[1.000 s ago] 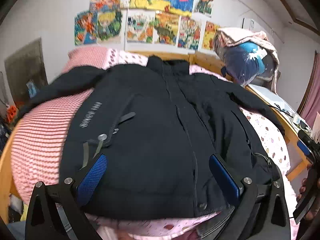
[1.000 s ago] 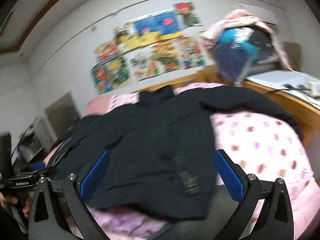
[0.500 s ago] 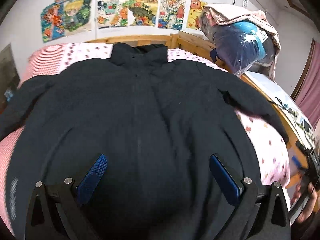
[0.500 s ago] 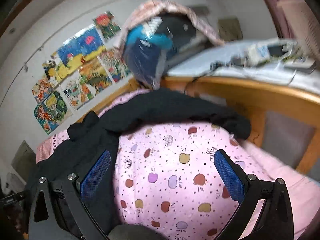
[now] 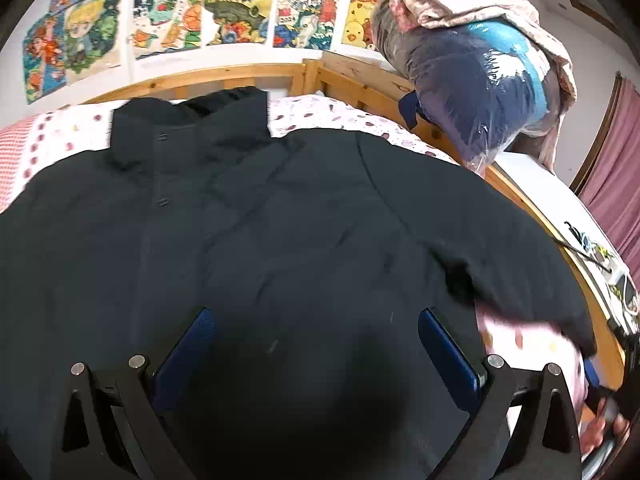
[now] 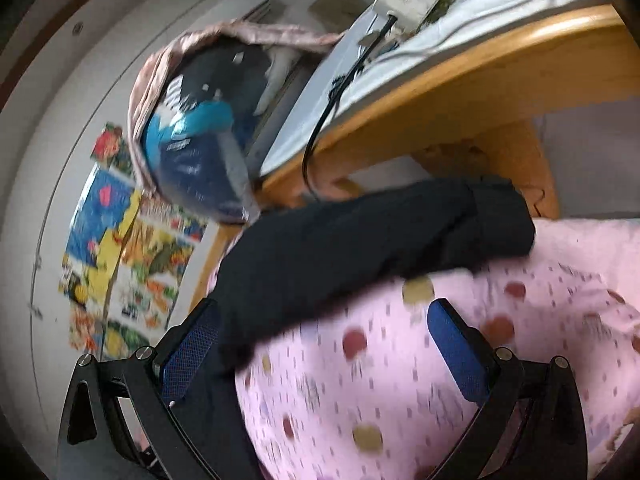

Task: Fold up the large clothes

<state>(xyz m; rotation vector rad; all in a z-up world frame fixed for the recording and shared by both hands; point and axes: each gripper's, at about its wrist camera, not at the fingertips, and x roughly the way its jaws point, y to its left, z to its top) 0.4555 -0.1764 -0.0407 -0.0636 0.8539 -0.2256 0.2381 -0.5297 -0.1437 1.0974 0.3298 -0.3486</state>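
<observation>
A large black jacket (image 5: 260,232) lies spread flat, front up, on a bed with a pink spotted sheet (image 5: 332,114). Its collar points toward the headboard. My left gripper (image 5: 316,344) is open and empty, close above the jacket's chest. The jacket's right sleeve (image 6: 360,240) stretches across the sheet (image 6: 400,380) toward the bed's right edge, its cuff (image 6: 504,220) near the wooden frame. My right gripper (image 6: 324,344) is open and empty, just short of that sleeve.
A wooden headboard (image 5: 240,76) and side rail (image 5: 532,208) border the bed. A plastic-wrapped bundle of bedding (image 5: 480,80) sits at the far right corner. A white-topped desk (image 6: 460,48) with a power strip and cables stands beside the bed. Posters (image 5: 168,20) cover the wall.
My left gripper moved forward over the jacket, from its hem toward its chest. My right gripper swung right and dropped close to the right sleeve and cuff. Both stayed open.
</observation>
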